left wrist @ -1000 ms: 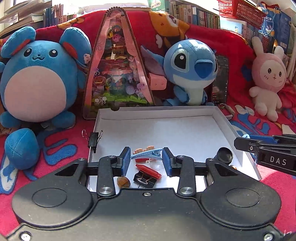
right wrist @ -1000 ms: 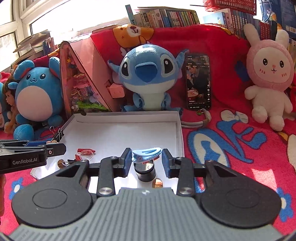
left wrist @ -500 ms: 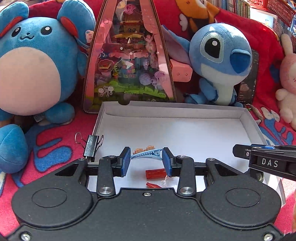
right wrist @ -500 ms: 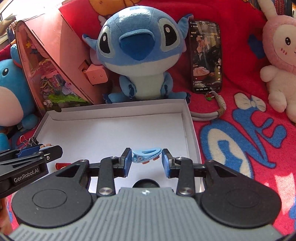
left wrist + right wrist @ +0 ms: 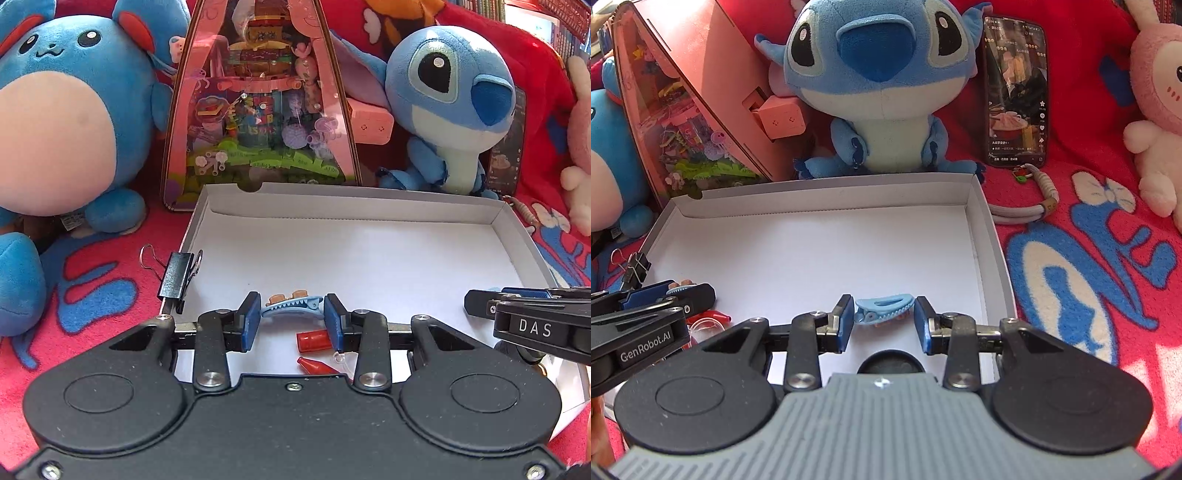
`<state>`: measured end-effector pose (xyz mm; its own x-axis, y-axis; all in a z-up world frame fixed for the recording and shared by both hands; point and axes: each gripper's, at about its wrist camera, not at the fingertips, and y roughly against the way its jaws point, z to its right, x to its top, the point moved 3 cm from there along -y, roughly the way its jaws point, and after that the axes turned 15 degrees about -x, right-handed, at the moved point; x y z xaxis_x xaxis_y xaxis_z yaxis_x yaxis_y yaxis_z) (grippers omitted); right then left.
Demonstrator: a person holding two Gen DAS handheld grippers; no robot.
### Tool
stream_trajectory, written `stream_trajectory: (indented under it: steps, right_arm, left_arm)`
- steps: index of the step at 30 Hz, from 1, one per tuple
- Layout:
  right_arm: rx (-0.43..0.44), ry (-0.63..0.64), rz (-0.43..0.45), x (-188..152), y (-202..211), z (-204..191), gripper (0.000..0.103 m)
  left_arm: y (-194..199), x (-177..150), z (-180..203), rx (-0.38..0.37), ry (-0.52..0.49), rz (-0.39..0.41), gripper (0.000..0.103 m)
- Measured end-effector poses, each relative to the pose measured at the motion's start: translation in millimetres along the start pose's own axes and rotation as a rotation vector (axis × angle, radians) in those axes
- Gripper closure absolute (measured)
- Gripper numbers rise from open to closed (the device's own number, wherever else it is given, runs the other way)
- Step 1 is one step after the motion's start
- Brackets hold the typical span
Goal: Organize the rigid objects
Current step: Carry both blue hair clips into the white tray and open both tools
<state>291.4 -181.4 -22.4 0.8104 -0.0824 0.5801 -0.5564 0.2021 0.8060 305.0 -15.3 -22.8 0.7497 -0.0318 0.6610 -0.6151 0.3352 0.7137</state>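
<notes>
Left tongs (image 5: 291,319): closed end to end on a blue hair clip (image 5: 290,309), low over the near part of the white box (image 5: 347,210).
Right tongs (image 5: 882,320): the second blue hair clip (image 5: 882,308) sits between the pads. The left pad appears to touch it; a slim gap shows at the right pad. Whether it is gripped or just let go, I cannot tell.
Task items, location: both clips are over the box floor, close to its near wall.
Near contents: red plastic pieces (image 5: 314,339) lie on the box floor under the left tongs. A dark round object (image 5: 890,365) lies below the right tongs; its identity is not clear.
Handling, judged: the clips look light, stiff and smooth, with toothed edges and small ornaments. They could twist or slip under an end-to-end hold; a hold across the flat middle should be steadier. The ornaments may be fragile.
Edges: the box walls are low thin card, likely to flex if bumped. A black binder clip (image 5: 177,277) stands at the box's left wall.
Open room: the middle and far floor of the box is bare white, giving room to set things down.
Beyond the box: a pink display case (image 5: 258,103), the blue plush (image 5: 882,85) and a phone (image 5: 1015,92) stand against its far side on the red blanket (image 5: 1089,240).
</notes>
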Motion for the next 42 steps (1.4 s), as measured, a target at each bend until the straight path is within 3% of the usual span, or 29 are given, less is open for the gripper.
stream_trajectory:
  steps: [18, 24, 28, 32, 42]
  right_arm:
    - [0.009, 0.019, 0.033, -0.3, 6.8, -0.8, 0.058]
    - [0.021, 0.016, 0.05, 1.7, 13.7, 1.1, 0.051]
    - [0.008, 0.024, 0.075, 2.0, 21.3, 2.1, 0.047]
    - [0.003, 0.037, 0.122, 3.3, 36.0, 6.6, 0.034]
    - [-0.017, 0.053, 0.243, -1.3, 78.1, 22.4, 0.014]
  left_arm:
    - [4.9, -1.5, 4.3, 0.004, -0.017, 0.012, 0.064]
    - [15.9, 0.7, 7.4, 0.015, -0.042, 0.035, 0.051]
    - [25.7, 0.9, 10.4, 0.015, -0.05, 0.053, 0.033]
    - [37.8, 0.6, 15.4, 0.009, -0.07, 0.065, 0.021]
    - [81.5, -5.0, 39.6, 0.013, -0.189, 0.118, 0.011]
